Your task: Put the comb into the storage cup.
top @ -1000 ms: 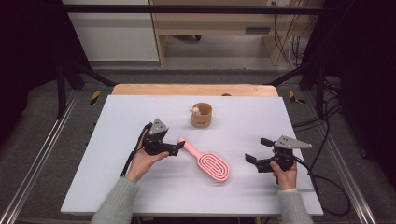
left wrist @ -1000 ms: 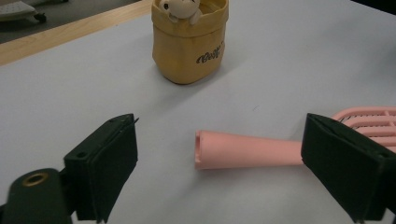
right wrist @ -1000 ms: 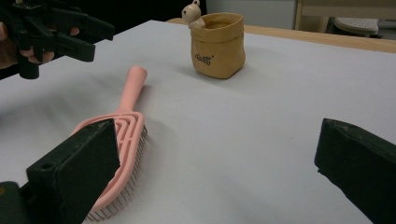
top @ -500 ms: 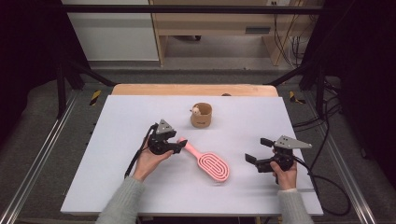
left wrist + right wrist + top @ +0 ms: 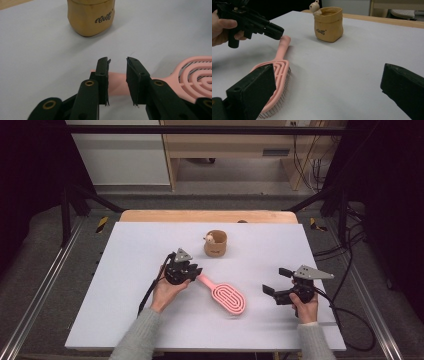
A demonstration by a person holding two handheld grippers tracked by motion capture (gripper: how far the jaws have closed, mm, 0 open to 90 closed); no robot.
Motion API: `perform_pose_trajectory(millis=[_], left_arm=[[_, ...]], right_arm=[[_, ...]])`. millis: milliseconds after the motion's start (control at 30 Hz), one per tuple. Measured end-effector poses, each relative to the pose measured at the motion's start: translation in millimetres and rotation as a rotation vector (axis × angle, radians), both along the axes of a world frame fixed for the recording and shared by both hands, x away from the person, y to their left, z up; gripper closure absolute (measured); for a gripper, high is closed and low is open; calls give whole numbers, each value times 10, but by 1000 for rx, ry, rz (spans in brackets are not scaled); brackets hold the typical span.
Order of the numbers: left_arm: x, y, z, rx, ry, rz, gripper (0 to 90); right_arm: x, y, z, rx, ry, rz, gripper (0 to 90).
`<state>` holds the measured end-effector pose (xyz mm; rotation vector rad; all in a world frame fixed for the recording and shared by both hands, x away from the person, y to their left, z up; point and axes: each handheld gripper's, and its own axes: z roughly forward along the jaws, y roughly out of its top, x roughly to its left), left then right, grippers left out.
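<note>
The pink hairbrush [image 5: 224, 295] is lying flat on the white table [image 5: 125, 250], and all positions below are taken relative to it. Its handle is pointing toward the person's left, and its oval slotted head is lying toward the person's right and a little nearer the person.

The left gripper [image 5: 194, 271] is sitting at the handle end of the hairbrush, held in the person's left hand [image 5: 167, 290]. In the left gripper view [image 5: 117, 72] its two black jaws are standing on either side of the pink handle, which is passing between them. The jaws have just been closing and are now standing narrow, but a small gap is showing on each side of the handle, so the pads are not yet pressing on it and nothing is gripped.

The right gripper [image 5: 276, 281] is resting well apart from the hairbrush, beyond its head on the person's right, held in the right hand [image 5: 303, 306]. Its jaws are standing wide open and holding nothing; in the right gripper view [image 5: 329, 85] the brush head, bristles down, is lying beside one jaw.

A small tan pouch-shaped pot [image 5: 215, 243] with a little bear figure [image 5: 210, 238] at its rim is standing beyond the handle, apart from it, on the far side from the person.
</note>
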<state>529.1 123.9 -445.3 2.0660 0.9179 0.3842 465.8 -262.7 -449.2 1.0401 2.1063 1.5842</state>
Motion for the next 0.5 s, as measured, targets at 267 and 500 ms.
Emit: perform_pose_trajectory(millis=[267,500], left_arm=[[19,-96,4,38,-12,5,820],[60,-160,-7,57,-10,11,892]], right_arm=[[1,-1,1,1,-2,1,4],[0,-2,2,2,-3,2,4]])
